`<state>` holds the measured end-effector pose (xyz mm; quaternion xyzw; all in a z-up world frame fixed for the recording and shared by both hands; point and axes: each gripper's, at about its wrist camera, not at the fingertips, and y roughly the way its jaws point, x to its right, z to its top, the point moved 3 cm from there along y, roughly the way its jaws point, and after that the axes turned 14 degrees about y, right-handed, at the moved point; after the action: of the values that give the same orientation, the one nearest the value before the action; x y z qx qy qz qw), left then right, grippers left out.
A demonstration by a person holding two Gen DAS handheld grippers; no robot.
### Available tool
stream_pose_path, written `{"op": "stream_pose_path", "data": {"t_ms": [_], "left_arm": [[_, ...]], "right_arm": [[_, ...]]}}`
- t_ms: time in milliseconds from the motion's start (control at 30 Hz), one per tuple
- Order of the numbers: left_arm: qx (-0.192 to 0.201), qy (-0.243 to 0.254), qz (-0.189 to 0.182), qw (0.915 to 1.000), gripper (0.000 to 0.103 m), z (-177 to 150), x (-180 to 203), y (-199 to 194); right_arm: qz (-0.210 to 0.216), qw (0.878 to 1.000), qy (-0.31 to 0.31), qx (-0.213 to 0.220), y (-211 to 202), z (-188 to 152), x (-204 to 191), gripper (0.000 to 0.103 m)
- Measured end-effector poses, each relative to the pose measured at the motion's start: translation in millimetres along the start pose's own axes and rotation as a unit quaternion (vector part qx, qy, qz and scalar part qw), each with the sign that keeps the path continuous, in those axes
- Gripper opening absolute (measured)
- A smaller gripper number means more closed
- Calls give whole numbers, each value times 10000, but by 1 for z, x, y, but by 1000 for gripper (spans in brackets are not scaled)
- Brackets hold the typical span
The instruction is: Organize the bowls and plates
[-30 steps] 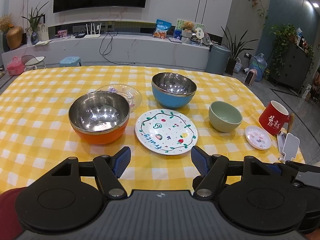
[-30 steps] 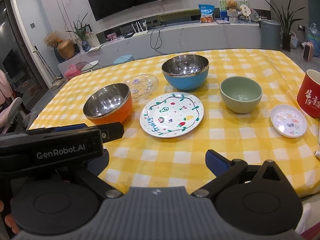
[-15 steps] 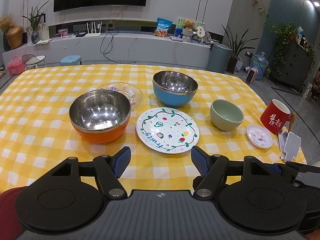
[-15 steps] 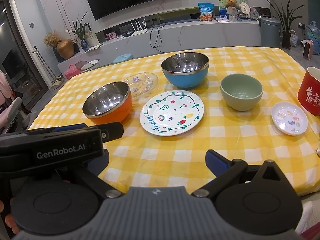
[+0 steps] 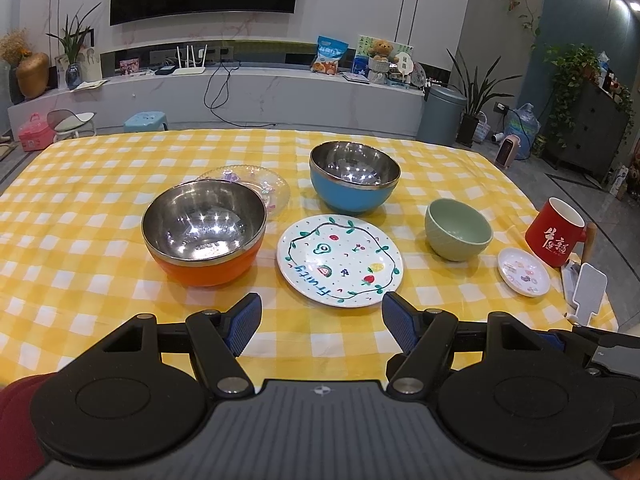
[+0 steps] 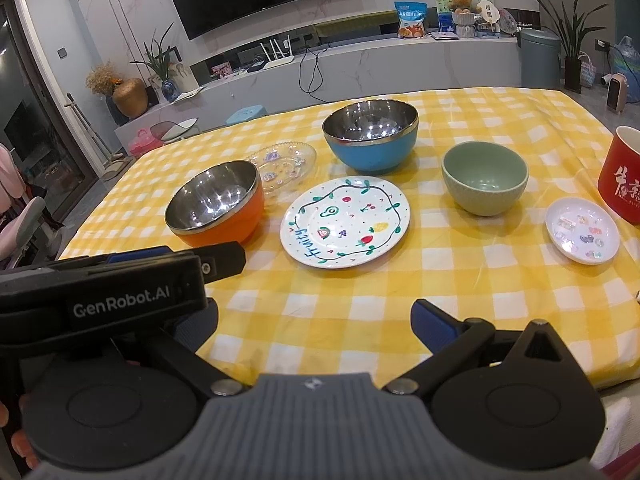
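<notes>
Both grippers, left gripper (image 5: 321, 318) and right gripper (image 6: 316, 322), gape wide and empty at lower frame. Beyond, mid-frame: fruit plate (image 5: 340, 260), orange bowl (image 5: 204, 234), blue bowl (image 5: 355, 176), green bowl (image 5: 458, 229), all empty. Only the left view shows a white paddle (image 5: 588, 292).

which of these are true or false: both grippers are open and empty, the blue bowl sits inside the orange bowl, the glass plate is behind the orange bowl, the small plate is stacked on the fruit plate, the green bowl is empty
1. Both the left gripper and right gripper are open and empty. True.
2. The blue bowl sits inside the orange bowl. False: they stand apart on the tablecloth.
3. The glass plate lies behind the orange bowl. True.
4. The small plate is stacked on the fruit plate. False: it lies alone near the red mug.
5. The green bowl is empty. True.
</notes>
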<state>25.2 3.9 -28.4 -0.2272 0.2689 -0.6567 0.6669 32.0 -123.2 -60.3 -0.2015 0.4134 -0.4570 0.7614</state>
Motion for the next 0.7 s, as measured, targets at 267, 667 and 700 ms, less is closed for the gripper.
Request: {"op": "stream_pose_path", "data": {"t_ms": [267,667,700], "left_arm": [[-4,9,-47,10000,81,0,0,0],[159,114,-32,9998,81,2,5,-4],[231,131,-15,9996,81,3,6,-6]], "right_arm": [[10,10000,3,-5,0,0,0,100],[146,9998,-22,-100,0,0,0,100],[205,9997,-41,-87,-1,1,0,100]]}}
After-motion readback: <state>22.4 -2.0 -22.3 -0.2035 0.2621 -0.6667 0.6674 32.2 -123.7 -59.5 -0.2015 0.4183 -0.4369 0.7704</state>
